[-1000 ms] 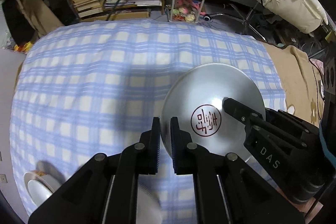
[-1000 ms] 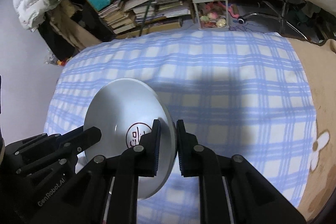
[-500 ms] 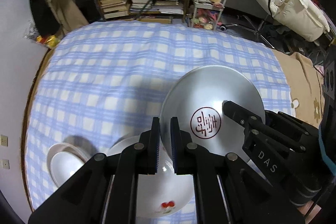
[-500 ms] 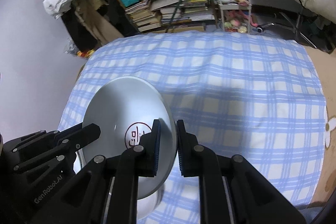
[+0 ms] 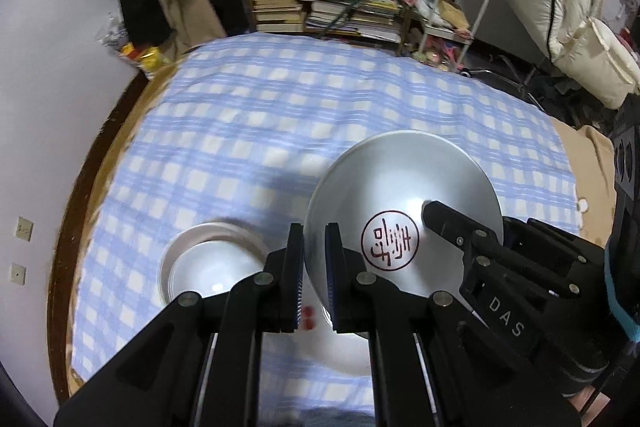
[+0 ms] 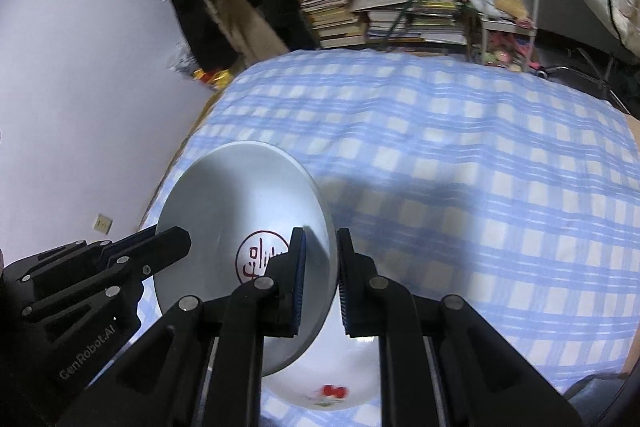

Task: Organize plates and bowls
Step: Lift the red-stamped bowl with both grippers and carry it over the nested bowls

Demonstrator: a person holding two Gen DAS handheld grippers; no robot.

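Both grippers hold one white plate with a red stamp [image 5: 404, 223] by opposite rims, above the blue checked cloth. My left gripper [image 5: 314, 267] is shut on its left rim. My right gripper [image 6: 320, 279] grips its right rim [image 6: 320, 227]; the plate also shows in the right wrist view [image 6: 240, 223]. Below it lies a white plate with a red flower print [image 6: 332, 383], also in the left wrist view [image 5: 320, 339]. A stack of white bowls [image 5: 208, 267] sits to its left.
The table with the checked cloth [image 5: 320, 115] has a brown rim [image 5: 92, 167] at the left near the wall. Behind it stand stacked books [image 5: 340, 7] and a white cart [image 5: 452, 11]. A brown blanket [image 5: 592, 155] lies at the right.
Both grippers have lifted and drawn back with the stamped plate. The flowered plate and the bowl stack have come into view beneath and to the left.
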